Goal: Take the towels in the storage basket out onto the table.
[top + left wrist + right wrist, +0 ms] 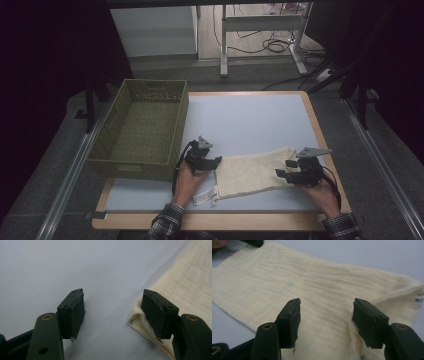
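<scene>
Flat, cream cloth [255, 172] spans between left gripper [216, 161]; right gripper [283, 168].

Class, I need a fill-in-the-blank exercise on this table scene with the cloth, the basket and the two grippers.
1. The cream cloth lies flat on the ____.
2. The green basket stands to the ____ of the cloth in the high view.
3. The left gripper has its fingers ____.
4. The right gripper is poised over the ____.

Missing words: table; left; open; cloth
</scene>
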{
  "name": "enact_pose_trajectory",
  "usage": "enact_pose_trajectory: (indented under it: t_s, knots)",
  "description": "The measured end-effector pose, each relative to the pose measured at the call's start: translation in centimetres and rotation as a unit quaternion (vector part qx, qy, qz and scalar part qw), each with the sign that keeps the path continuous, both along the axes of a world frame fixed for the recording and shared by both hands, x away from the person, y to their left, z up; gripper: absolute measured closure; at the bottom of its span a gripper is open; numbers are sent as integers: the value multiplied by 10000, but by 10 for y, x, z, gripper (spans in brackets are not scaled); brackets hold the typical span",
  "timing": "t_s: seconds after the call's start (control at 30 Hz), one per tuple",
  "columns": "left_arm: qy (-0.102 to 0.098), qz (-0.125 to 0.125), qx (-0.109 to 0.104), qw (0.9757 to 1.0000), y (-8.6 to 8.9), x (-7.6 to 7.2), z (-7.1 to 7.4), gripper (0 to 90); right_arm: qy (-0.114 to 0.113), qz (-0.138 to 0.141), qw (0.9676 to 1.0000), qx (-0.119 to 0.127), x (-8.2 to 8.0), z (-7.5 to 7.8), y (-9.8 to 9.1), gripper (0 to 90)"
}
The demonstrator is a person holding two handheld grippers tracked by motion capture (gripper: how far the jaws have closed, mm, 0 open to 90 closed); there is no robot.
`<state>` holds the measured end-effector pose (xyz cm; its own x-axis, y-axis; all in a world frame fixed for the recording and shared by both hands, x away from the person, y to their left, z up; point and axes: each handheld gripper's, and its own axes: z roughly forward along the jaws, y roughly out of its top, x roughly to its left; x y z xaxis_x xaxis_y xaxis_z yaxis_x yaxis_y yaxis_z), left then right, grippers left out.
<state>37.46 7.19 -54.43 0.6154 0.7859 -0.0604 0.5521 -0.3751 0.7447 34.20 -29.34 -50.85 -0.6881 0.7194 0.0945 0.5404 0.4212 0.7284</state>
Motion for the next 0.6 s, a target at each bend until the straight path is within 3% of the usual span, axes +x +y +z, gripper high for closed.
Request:
enact_pose_trajectory:
  t_s: [0.33,0.6]
  knots:
    - [9,-3,-20,10000,0,0,0,352,127,521,9986,16,-9,-6,37,398]
    - [16,-16,1,10000,1,0,0,352,121,1008,9948,63,-20,-10,75,416]
